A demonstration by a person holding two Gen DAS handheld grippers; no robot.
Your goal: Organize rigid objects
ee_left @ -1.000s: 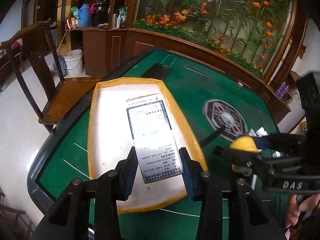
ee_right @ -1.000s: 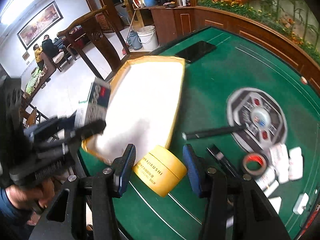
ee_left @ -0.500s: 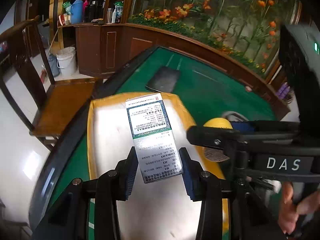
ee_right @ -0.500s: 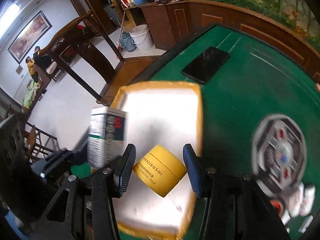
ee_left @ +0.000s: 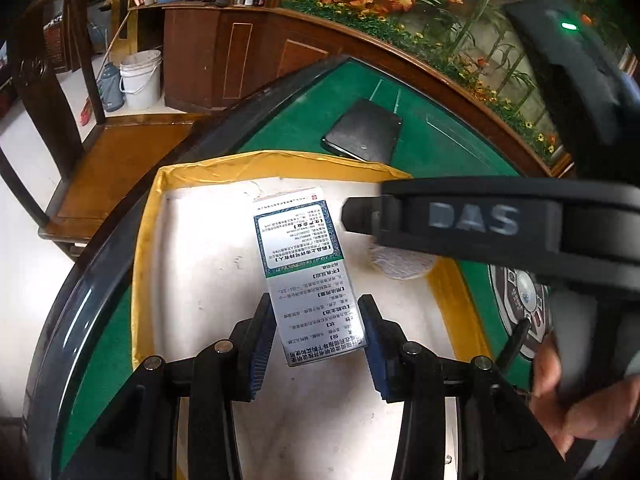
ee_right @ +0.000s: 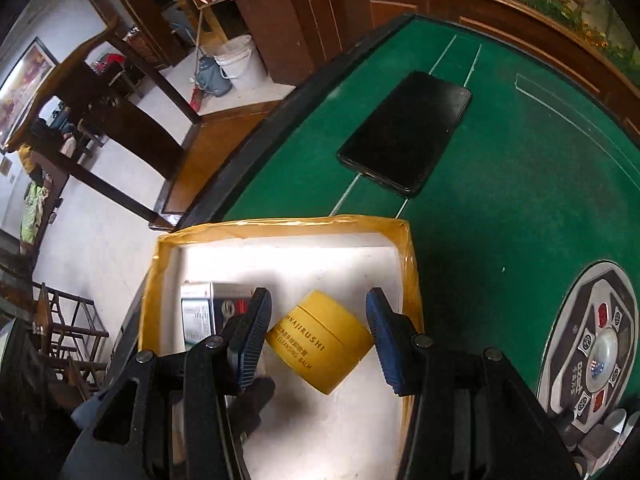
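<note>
My left gripper is shut on a white and green medicine box and holds it low over the white floor of the yellow-rimmed tray. My right gripper is shut on a yellow cleansing balm jar and holds it inside the same tray, near its right wall. The medicine box also shows in the right wrist view, left of the jar. The right gripper's body crosses the left wrist view, with the jar's underside below it.
A black phone lies on the green table felt beyond the tray. A round control panel sits in the table at right, with small items near it. A wooden chair stands past the table's left edge.
Both grippers have moved over the tray and lowered into it, each still holding its object. The jar came from the green felt to inside the tray.
</note>
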